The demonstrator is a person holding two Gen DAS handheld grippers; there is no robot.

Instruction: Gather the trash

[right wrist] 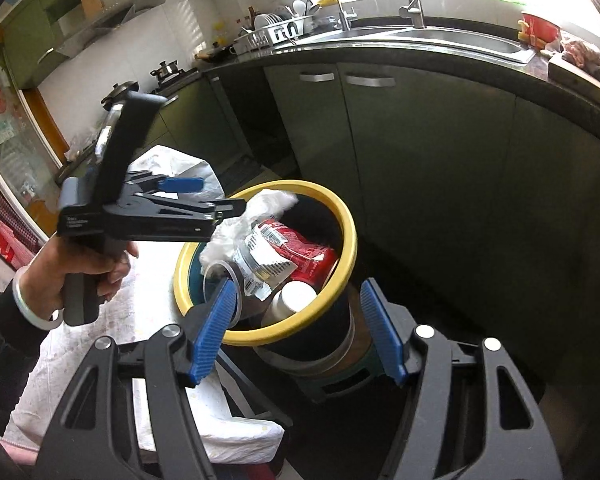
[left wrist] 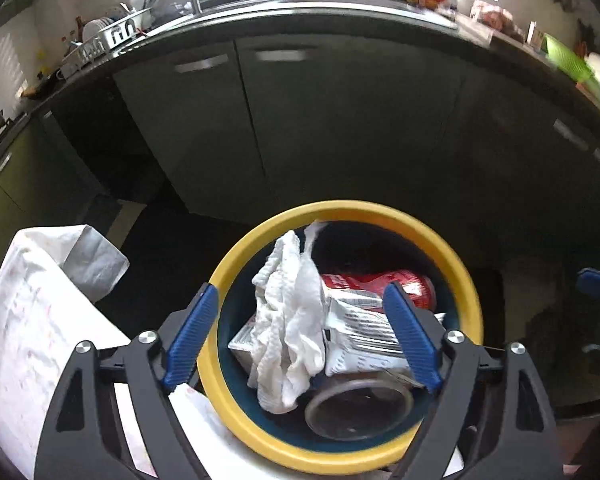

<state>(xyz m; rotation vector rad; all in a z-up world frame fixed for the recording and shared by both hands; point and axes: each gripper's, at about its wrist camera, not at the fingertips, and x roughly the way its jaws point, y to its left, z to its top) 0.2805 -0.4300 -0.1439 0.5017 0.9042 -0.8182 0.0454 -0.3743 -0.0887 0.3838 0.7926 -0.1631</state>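
Bin (left wrist: 342,210) of trash directly below wide-open left gripper (left wrist: 300,332), nothing between fingers.

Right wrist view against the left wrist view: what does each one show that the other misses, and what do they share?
Only the right wrist view shows the person's hand gripping the left gripper's handle, a white bottle low in the bin, the bin's dark outer wall between the right gripper's open fingers, and the stove.

Only the left wrist view looks straight down between the left gripper's open fingers, with nothing held.

Both show the yellow-rimmed bin, crumpled white paper, the red wrapper, a clear round lid, and the sink counter.
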